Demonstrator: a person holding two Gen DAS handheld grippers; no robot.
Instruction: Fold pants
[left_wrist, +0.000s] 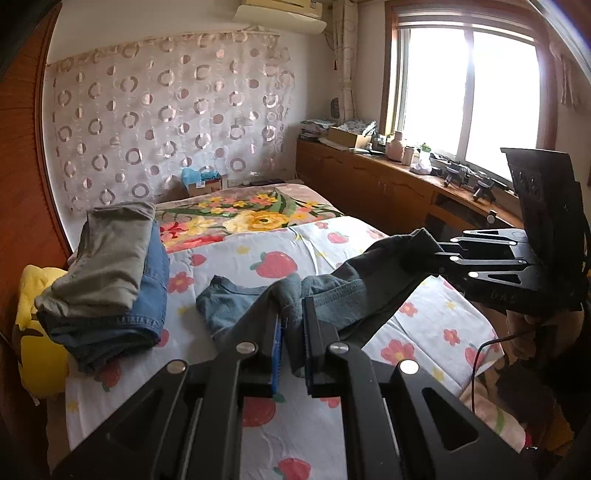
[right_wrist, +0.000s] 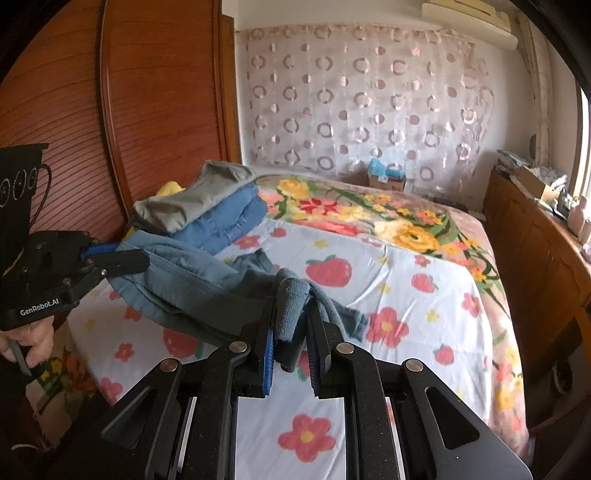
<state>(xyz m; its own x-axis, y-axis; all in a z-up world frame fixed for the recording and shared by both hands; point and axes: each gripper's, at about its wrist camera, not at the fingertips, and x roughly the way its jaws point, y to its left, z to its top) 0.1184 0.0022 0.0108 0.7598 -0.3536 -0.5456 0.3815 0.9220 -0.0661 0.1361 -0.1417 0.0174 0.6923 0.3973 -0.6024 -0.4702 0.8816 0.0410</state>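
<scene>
— So, how far along are they with the folding?

— Early with this pair, I'd say. A stack of folded clothes (left_wrist: 110, 273) already sits at the far left of the bed (left_wrist: 332, 424), a grey piece on top of blue denim, but the pants (left_wrist: 354, 291) in hand aren't flat yet.

— Where are they?

— Strung between the two tools, low over the strawberry sheet. The left gripper (left_wrist: 292, 332) has its fingers nearly closed on a bunched edge; the right gripper (right_wrist: 291, 328) is pinched on another bunch.

— And the cloth itself?

— Soft, faded blue-grey, thick at the seams. It sags in the middle, and one end (left_wrist: 221, 299) touches the sheet, rumpled. Laying it out and creasing it are still to come, I think.
</scene>
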